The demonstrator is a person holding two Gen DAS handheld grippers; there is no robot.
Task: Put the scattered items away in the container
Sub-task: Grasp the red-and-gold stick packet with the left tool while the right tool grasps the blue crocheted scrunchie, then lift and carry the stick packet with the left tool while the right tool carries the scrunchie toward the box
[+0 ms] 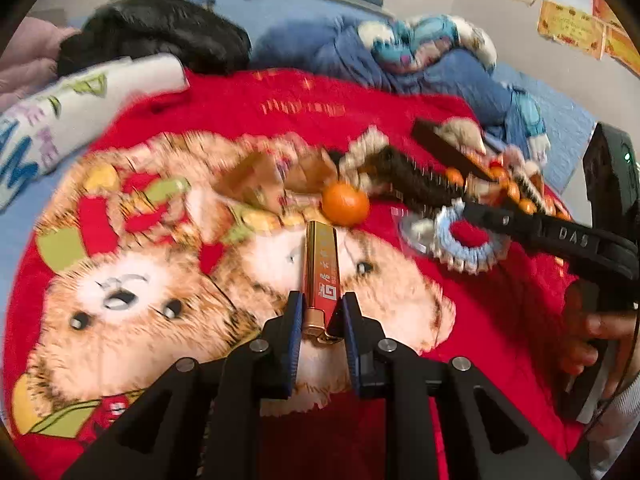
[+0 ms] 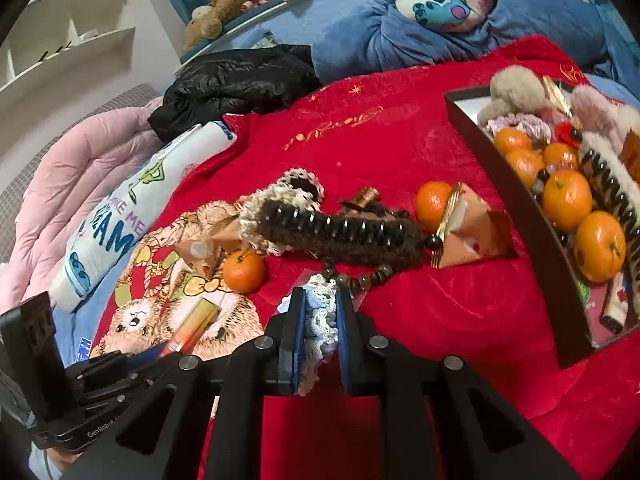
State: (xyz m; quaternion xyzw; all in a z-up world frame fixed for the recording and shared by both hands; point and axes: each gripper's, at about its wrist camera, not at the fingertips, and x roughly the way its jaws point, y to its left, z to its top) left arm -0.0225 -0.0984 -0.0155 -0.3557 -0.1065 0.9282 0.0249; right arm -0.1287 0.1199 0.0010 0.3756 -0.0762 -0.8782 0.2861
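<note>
Gold-and-red foil on that slim box (image 1: 322,268) looked slick, and the left gripper (image 1: 319,320) only pinched its near end, so it could've swung or slipped out. The right gripper (image 2: 319,320) was clamped on a floppy blue-white crochet scrunchie (image 2: 318,320), which might've snagged the wooden bead string (image 2: 360,278) just beyond. Further out, a loose tangerine (image 2: 244,271) and furry hair claw (image 2: 344,232) sat mid-blanket; the black tray (image 2: 520,200), already crowded, was by the blanket's far right edge.

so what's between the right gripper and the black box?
In the right wrist view, mostly bare red blanket. The right gripper grips a blue-white crocheted scrunchie; the box sits to its right, with only the orange pyramid gift box near that stretch.
</note>
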